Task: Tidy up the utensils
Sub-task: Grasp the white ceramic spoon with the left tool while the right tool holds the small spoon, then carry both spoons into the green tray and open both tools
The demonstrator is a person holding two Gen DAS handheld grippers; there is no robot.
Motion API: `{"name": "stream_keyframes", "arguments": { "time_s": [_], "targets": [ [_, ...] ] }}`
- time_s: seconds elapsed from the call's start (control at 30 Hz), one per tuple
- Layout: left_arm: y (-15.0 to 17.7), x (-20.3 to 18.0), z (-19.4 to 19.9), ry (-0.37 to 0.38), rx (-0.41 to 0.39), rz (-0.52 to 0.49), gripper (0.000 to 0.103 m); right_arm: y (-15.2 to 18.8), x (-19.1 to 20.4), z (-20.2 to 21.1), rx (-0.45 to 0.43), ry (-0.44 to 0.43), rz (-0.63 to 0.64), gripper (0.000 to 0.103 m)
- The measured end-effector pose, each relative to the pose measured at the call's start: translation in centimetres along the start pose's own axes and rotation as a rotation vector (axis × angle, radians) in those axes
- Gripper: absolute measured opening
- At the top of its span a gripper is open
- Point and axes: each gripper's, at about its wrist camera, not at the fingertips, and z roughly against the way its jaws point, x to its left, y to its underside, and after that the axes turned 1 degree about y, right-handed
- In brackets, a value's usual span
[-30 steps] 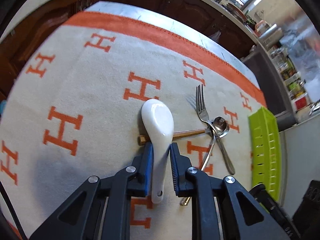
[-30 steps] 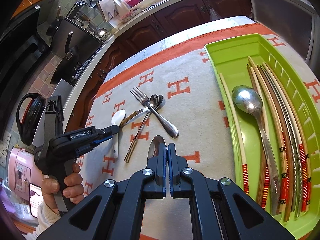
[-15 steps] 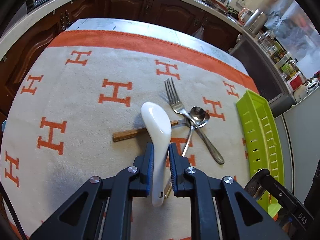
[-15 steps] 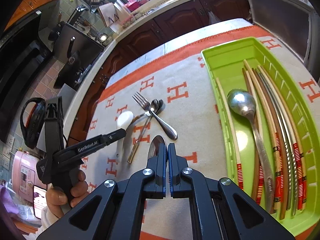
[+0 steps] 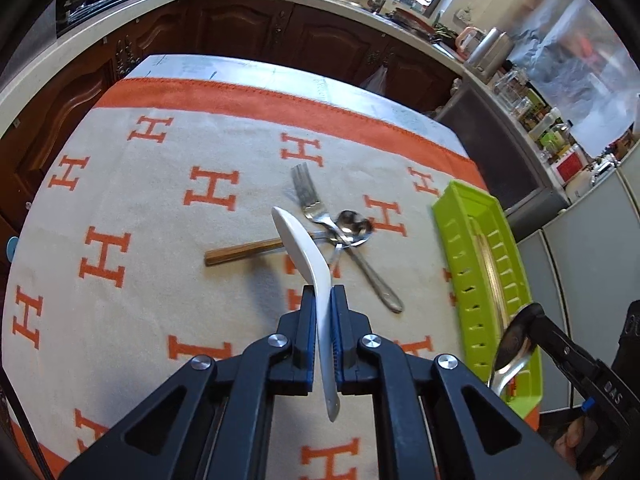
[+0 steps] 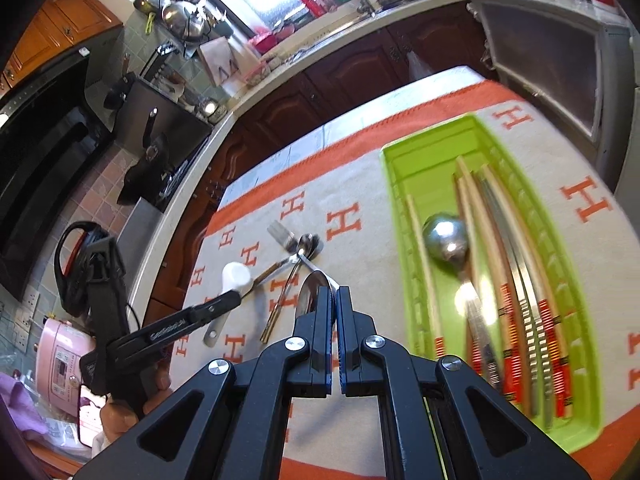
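My left gripper (image 5: 323, 300) is closing tight on the handle of a white ceramic spoon (image 5: 300, 248), which hangs on edge above the H-patterned cloth (image 5: 160, 240). Under it lie a fork (image 5: 306, 194), two small metal spoons (image 5: 354, 226) and a wood-handled utensil (image 5: 240, 251), crossed in a pile. My right gripper (image 6: 334, 292) is shut on a metal spoon (image 6: 312, 292), its bowl sticking out past the pads, left of the green tray (image 6: 416, 152). The tray holds several chopsticks (image 6: 516, 264) and a large metal spoon (image 6: 446, 238). The right wrist view also shows the left gripper (image 6: 236, 298).
The cloth covers a table ringed by dark wood cabinets (image 5: 240, 28) and a counter. A pink appliance (image 6: 60, 360) stands beyond the table's left edge, behind the person's hand (image 6: 120, 412). Bare cloth (image 6: 368, 264) lies between the pile and the tray.
The white spoon has come up off the cloth and rolled onto its edge as the left gripper rose. The right gripper has risen with its metal spoon and swung toward the tray.
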Motion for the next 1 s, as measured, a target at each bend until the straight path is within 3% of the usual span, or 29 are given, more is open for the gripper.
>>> {"name": "stream_keyframes", "arguments": {
  "time_s": [0.2, 0.33, 0.57, 0.63, 0.7, 0.8, 0.93, 1.0],
  "targets": [
    [0.4, -5.0, 2.7, 0.081, -0.046, -0.093, 0.004, -2.1, -2.2, 3.9, -0.079, 0.060, 0.029, 0.002],
    [0.8, -9.1, 2.4, 0.123, -0.043, -0.169, 0.004, -3.2, -3.2, 6.0, -0.108, 0.206, 0.145, 0.002],
    [1.0, -15.0, -1.0, 0.164, 0.004, -0.242, 0.004, -1.8, -3.4, 5.8, -0.042, 0.477, 0.466, 0.002],
    [1.0, -16.3, -2.0, 0.169, 0.012, -0.258, 0.004, -0.7, -3.3, 5.0, -0.015, 0.519, 0.557, 0.002],
    [1.0, -17.2, -2.9, 0.173, 0.023, -0.265, 0.004, 0.3, -3.4, 4.1, 0.017, 0.506, 0.619, 0.002],
    [0.9, -18.2, -4.5, 0.180, 0.042, -0.268, 0.004, 0.4, -4.3, 2.8, 0.037, 0.472, 0.581, 0.006],
    [0.7, -18.6, -6.5, 0.175, 0.066, -0.254, 0.005, -1.2, -6.3, 3.2, -0.021, 0.435, 0.397, 0.035],
    [0.8, -18.7, -7.2, 0.180, 0.076, -0.251, 0.005, -2.0, -7.4, 4.2, -0.075, 0.391, 0.295, 0.037]
  ]
}}
